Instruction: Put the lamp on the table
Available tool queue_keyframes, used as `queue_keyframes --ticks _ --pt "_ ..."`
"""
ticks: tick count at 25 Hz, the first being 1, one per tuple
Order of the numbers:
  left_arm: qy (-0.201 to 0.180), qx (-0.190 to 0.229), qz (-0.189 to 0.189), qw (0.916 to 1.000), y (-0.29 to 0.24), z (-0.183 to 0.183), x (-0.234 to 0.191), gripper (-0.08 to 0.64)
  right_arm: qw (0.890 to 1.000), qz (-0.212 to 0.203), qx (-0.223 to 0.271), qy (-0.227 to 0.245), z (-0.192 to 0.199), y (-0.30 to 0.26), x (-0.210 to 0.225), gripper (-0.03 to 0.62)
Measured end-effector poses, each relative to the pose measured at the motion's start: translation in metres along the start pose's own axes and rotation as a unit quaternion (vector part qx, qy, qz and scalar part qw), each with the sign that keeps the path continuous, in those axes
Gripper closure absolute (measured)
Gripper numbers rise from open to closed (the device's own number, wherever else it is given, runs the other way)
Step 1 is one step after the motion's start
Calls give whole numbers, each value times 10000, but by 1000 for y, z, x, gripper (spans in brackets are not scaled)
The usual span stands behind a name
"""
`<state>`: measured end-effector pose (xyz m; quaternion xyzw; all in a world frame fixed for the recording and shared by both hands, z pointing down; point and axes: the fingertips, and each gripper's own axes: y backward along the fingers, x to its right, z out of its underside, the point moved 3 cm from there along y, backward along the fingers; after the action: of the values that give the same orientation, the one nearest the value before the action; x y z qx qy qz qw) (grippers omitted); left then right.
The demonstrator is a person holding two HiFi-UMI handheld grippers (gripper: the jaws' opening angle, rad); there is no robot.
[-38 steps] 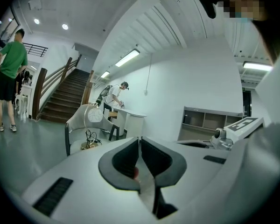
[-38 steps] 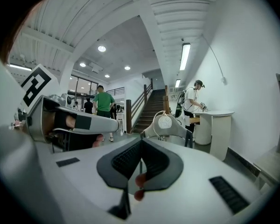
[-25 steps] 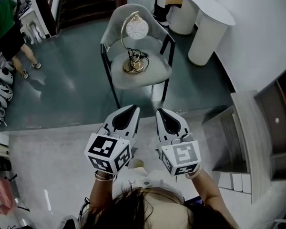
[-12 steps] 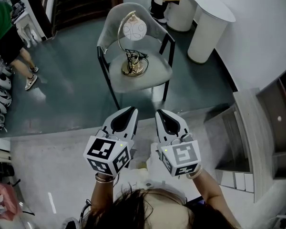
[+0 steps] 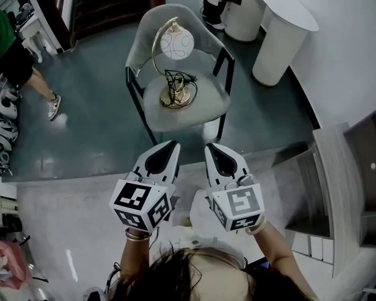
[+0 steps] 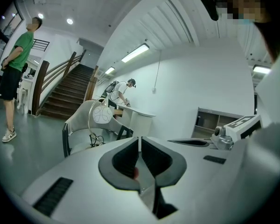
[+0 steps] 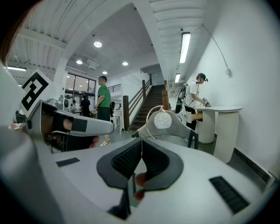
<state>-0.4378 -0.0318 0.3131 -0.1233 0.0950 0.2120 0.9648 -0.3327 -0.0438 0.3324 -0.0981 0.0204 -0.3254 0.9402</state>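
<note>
A lamp (image 5: 173,61) with a curved gold stem, a white globe shade and a round gold base stands on the seat of a grey chair (image 5: 203,93), its black cord coiled by the base. It also shows ahead as the lamp (image 6: 99,118) in the left gripper view and the lamp (image 7: 161,120) in the right gripper view. My left gripper (image 5: 173,144) and right gripper (image 5: 211,147) hang side by side, well short of the chair, tips pointing at it. Both are shut with nothing between the jaws.
A white curved table (image 5: 272,24) on round pedestals stands at the back right, where a person (image 7: 195,99) leans over it. Another person (image 5: 9,46) in a green shirt walks at the left. A staircase (image 6: 65,94) rises behind. Grey shelving (image 5: 344,187) sits to the right.
The chair and lamp have slid slightly lower in the head view. The person in green has stepped along at the left. Both grippers keep their pose.
</note>
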Motion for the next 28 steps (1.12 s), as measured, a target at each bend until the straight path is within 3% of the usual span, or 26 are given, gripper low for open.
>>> queue_keyframes --ticks 12,28 --pt "-40 -35 -128 9999 -70 -23 -11 534 9998 -174 -7 -102 -14 -50 59 569" --pt "93 195 -763 9968 -122 -46 -35 534 9979 -638 -109 45 -17 -108 112 569"
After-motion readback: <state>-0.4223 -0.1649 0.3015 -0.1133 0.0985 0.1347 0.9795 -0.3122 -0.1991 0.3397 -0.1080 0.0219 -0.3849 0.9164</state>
